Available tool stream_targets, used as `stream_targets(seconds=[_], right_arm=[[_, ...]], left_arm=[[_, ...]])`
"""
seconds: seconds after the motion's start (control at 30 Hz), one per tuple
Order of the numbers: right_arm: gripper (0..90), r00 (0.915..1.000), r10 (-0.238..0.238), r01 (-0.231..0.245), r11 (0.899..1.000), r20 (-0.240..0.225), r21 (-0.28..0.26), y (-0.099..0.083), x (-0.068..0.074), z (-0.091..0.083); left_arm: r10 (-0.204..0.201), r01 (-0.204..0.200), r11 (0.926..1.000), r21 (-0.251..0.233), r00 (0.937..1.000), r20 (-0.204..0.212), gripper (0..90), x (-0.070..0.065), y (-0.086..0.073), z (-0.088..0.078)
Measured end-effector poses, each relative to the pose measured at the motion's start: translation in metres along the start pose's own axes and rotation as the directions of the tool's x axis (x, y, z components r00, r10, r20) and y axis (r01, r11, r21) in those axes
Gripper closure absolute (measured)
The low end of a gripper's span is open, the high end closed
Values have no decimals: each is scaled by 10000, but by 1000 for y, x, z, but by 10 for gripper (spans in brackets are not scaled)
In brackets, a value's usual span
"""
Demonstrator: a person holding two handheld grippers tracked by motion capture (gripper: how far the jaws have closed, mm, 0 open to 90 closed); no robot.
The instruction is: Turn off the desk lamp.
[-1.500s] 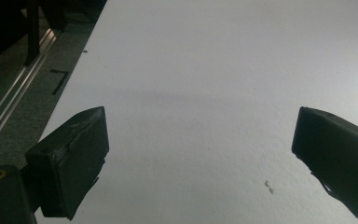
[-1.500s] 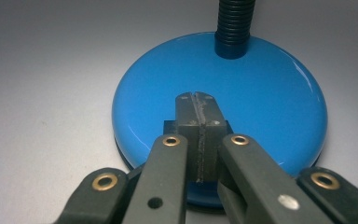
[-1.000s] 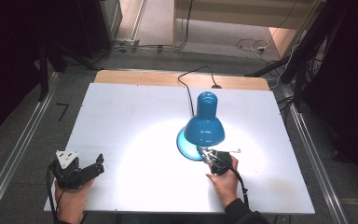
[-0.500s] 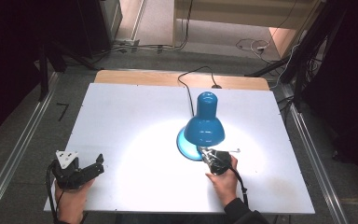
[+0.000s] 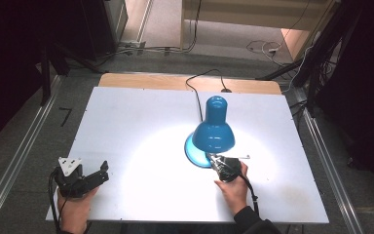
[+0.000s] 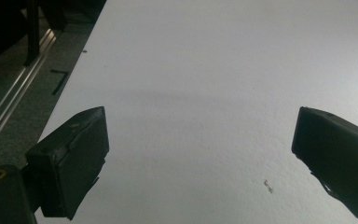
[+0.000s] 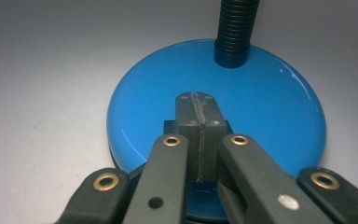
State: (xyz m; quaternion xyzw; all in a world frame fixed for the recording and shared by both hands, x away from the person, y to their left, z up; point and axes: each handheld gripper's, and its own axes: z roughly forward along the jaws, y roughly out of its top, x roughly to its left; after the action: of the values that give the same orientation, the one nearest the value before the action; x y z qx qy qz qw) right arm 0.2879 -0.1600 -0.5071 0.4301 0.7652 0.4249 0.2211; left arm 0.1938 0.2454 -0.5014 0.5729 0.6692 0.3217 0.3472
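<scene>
dark floor with cables and metal rails surrounds a white rectangular worktop point(image 5: 141, 122) in the high view, with a strip of pale wood along its far edge. a glossy blue desk lamp point(image 5: 213, 132) with a bell-shaped shade stands right of the middle, lit, throwing a bright pool onto the worktop; its black power cord point(image 5: 197, 83) runs off over the far edge. the right gripper point(image 5: 222, 165), held in a hand coming from the near edge, lies against the near side of the lamp's round base. the left gripper point(image 5: 97, 174) rests at the near left corner, well apart from the lamp, with its grey three-cornered plate on top.

seen from the left gripper view, its two black fingers point(image 6: 74, 158) stand wide apart over bare white worktop, nothing between them, the left edge and a rail just beyond.

looking along the right gripper view, the two fingers point(image 7: 189, 126) are pressed together with no gap, their tips resting over the round blue lamp base point(image 7: 270, 112), near its front rim; a black ribbed flexible neck point(image 7: 234, 28) rises from the far part of the base.
</scene>
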Motion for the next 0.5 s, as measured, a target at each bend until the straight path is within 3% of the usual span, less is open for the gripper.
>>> stream_targets(seconds=[0.33,0.4,0.5], right_arm=[[883,10000,-62,62,10000,67,24,1,-3,3],[883,9998,185,-185,9998,0,22,1,-5,4],[883,10000,-4,4,10000,54,10,1,-5,4]], left_arm=[[-3,3,10000,11,10000,-3,45,0,0,0],[-4,4,10000,2,10000,2,45,0,0,0],[-46,46,10000,-4,10000,-4,45,1,0,1]])
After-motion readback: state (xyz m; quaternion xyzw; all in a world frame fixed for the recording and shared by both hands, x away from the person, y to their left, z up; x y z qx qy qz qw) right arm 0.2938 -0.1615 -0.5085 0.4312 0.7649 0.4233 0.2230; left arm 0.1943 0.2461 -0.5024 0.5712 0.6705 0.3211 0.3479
